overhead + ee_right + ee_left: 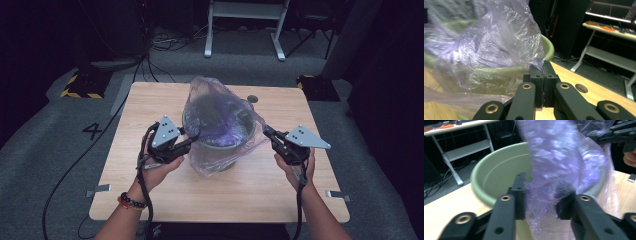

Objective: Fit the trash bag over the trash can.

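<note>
High view: wooden table (150, 105) is carrying the green pot (496, 172) mid-table, purple plastic bag (220, 120) draping over it. Your right gripper (543, 75) is pinching the bag's edge tight; your left gripper (541, 202) is gaping, film bunching between its jaws.

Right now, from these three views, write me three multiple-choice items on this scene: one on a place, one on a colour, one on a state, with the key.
1. Where is the plastic bag?
A. Draped over the basin
B. Flat on the floor
C. Folded at the table's near edge

2. What colour is the basin?
A. Red
B. Pale green
C. Black

3. How do the right hand-held gripper's jaws stand?
A. Wide apart
B. Shut on the bag's edge
C. Closed around the basin's rim

Key: 1 A, the film covers the basin; 2 B, its rim and wall show green; 3 B, the jaws meet with film pinched between them.
</note>
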`<state>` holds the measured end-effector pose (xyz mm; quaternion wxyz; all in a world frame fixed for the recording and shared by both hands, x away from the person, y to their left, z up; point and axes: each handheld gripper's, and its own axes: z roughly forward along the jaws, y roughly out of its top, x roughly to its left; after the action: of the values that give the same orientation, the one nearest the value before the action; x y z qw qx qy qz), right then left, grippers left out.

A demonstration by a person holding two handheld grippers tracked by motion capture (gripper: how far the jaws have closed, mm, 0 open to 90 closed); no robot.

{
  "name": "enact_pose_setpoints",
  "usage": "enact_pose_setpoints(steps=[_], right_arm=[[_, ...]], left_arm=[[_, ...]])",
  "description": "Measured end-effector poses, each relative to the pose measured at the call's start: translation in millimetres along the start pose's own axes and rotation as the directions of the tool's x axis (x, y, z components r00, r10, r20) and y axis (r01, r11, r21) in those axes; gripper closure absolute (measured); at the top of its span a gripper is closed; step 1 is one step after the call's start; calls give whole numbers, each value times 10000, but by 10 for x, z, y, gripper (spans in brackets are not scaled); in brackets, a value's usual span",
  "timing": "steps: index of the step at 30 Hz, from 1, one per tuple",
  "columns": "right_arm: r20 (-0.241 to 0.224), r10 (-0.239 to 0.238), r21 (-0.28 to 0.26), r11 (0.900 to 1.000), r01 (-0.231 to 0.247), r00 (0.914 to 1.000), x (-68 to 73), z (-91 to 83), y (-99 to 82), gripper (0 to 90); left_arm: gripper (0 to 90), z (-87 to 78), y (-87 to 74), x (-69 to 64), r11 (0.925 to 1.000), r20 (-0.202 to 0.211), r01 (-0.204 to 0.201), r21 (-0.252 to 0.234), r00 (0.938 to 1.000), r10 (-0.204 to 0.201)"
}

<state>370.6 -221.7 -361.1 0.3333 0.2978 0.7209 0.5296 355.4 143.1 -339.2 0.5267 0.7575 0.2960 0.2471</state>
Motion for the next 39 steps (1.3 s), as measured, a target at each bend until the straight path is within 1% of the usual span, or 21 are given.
enact_pose_setpoints(steps=[2,5,7,9,11,13,15,18,20,22,24,27,29,30,31,32,33,34,35,37,39], right_arm=[[146,128,84,9999,-129,9998,-36,26,-8,898],[288,336,250,9991,-343,9990,-84,95,-50,897],[371,637,398,9971,-652,9973,-122,147,-84,896],[466,850,493,9950,-873,9953,-168,206,-109,896],[423,1009,599,9928,-1033,9940,-204,267,-135,896],[400,1050,762,9912,-1078,9937,-224,322,-162,895],[384,1040,895,9902,-1071,9938,-233,364,-202,892],[308,1098,1153,9869,-1126,9935,-236,416,-272,886],[273,1176,1238,9850,-1201,9927,-244,436,-300,857],[230,1198,1063,9869,-1216,9925,-221,410,-281,792],[301,709,773,9943,-730,9970,-152,354,-215,719],[420,220,584,9980,-244,9989,-78,283,-102,596],[622,-53,420,9991,26,9981,-55,226,-27,524],[730,-145,328,9994,121,9972,-43,197,3,506],[781,-201,266,9995,181,9967,-40,169,28,493],[790,-191,195,9997,176,9967,-40,145,46,484],[748,-151,101,9998,144,9971,-46,124,59,477],[759,-145,56,9999,141,9970,-53,106,73,472],[793,-164,21,9999,163,9967,-60,95,88,465],[777,-172,-86,9998,179,9968,-81,84,130,459],[816,-332,-138,9993,344,9961,-85,86,192,487]], left_arm=[[750,5,-21,91,9998,32,188,67,9998,-188],[804,28,-72,204,9993,-4,287,246,9996,-287],[830,30,-114,284,9986,110,523,35,9986,-523],[831,26,-143,348,9967,102,800,-131,9968,-799],[835,17,-171,387,9966,-5,812,-143,9967,-812],[837,13,-218,430,9968,-144,799,4,9967,-799],[837,13,-289,481,9955,-195,944,104,9954,-942],[826,48,-408,549,9919,-79,1211,376,9926,-1209],[797,93,-474,558,9916,-78,1139,614,9935,-1136],[778,126,-509,527,9925,-83,994,709,9951,-990],[723,127,-505,498,9943,-27,807,700,9967,-807],[641,92,-458,465,9953,-158,759,605,9971,-751],[511,38,-414,457,9952,-326,854,487,9959,-839],[455,-2,-395,452,9952,-445,862,462,9955,-841],[406,-45,-378,458,9949,-368,910,427,9953,-895],[380,-93,-361,467,9949,-227,943,367,9954,-935],[348,-138,-341,472,9950,-267,951,311,9952,-943],[317,-180,-318,476,9953,-423,941,216,9948,-931],[294,-225,-279,489,9956,-440,927,134,9948,-921],[269,-279,-214,506,9949,-248,1008,-106,9946,-1010],[263,-320,-126,518,9955,-92,898,-287,9959,-901]])
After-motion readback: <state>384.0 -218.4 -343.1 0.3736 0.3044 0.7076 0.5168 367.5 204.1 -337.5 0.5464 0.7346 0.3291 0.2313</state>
